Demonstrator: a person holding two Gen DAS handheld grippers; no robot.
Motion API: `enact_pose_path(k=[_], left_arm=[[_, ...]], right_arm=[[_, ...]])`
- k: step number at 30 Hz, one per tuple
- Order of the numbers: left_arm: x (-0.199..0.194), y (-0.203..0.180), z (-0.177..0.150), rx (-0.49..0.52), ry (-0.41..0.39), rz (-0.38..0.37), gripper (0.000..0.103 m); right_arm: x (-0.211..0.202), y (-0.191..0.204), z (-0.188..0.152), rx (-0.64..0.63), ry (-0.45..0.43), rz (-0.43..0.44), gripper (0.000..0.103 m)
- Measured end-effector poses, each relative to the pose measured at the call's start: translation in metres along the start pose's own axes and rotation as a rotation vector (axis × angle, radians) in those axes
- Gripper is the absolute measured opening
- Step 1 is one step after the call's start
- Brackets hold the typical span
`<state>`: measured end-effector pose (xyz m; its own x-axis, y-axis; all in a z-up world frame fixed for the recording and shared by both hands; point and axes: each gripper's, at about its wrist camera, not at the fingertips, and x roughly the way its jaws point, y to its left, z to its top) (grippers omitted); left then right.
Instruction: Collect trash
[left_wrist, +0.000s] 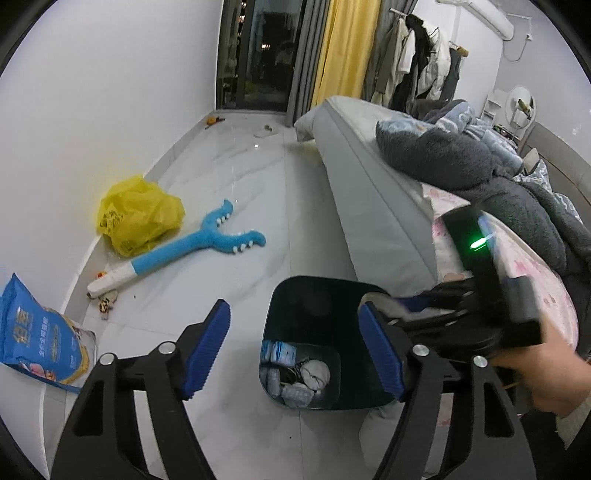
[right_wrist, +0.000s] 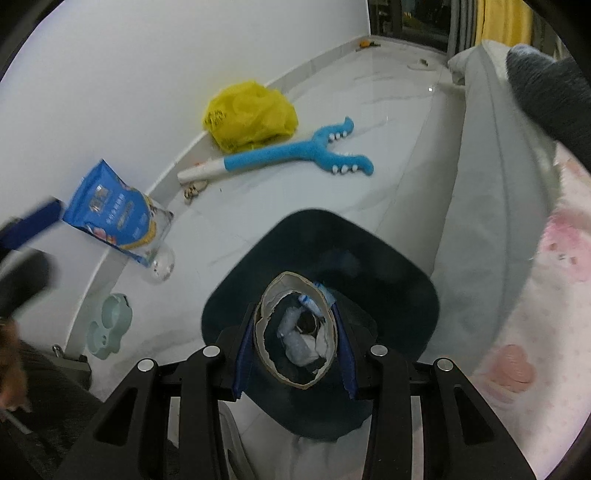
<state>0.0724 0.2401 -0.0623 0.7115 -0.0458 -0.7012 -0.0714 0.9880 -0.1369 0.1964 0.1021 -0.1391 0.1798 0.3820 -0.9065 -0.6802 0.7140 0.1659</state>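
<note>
the right gripper (right_wrist: 295, 350) is clamped on a cardboard tube (right_wrist: 295, 332), its two blue pads pressing the tube's sides so that the open end faces the right wrist camera. the tube's rim is ragged and torn on the left. it is held directly above the mouth of a dark blue bin (right_wrist: 399, 288), and the bin's contents are seen through the tube's bore.

the left gripper (left_wrist: 293, 352) stands with its jaws apart and nothing between them. no pad touches any object. in the left wrist view the bin (left_wrist: 295, 302) sits on the pale tiled floor (left_wrist: 258, 206), close against the side of a bed (left_wrist: 369, 192). crumpled white wrappers (left_wrist: 295, 373) lie at the bin's bottom. the right gripper (left_wrist: 424, 314) enters this view from the right, held in a hand (left_wrist: 554, 373), its tips over the bin's right rim.

along the wall on the left of the floor lie a yellow plastic bag (left_wrist: 136, 218), a blue plush toy (left_wrist: 192, 247) with a forked end just beside the bag, and a blue printed pouch (left_wrist: 40, 339) leaning at the wall. a pale green dish (right_wrist: 110, 325) rests on the floor near the pouch in the right wrist view. grey bedding (left_wrist: 461, 162) is heaped on the bed.
</note>
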Motion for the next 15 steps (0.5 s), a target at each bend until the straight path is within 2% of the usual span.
enact_pose_path(k=[4,11,14,15], left_arm=[[-0.011,0.001,0.004,-0.001,-0.033,-0.013,0.072],[-0.027,0.001,0.008,0.003,-0.069,-0.015,0.071],[-0.034,0.0,0.012,-0.002,-0.087,-0.013,0.071],[-0.037,-0.002,0.014,0.001,-0.096,-0.009,0.071]], right_arm=[[0.025,0.0,-0.003,0.004,0.055,-0.019,0.041],[0.04,-0.004,-0.013,0.006,0.102,-0.055,0.044],[0.039,-0.007,-0.016,0.016,0.104,-0.056,0.054],[0.038,-0.007,-0.016,0.016,0.102,-0.054,0.055]])
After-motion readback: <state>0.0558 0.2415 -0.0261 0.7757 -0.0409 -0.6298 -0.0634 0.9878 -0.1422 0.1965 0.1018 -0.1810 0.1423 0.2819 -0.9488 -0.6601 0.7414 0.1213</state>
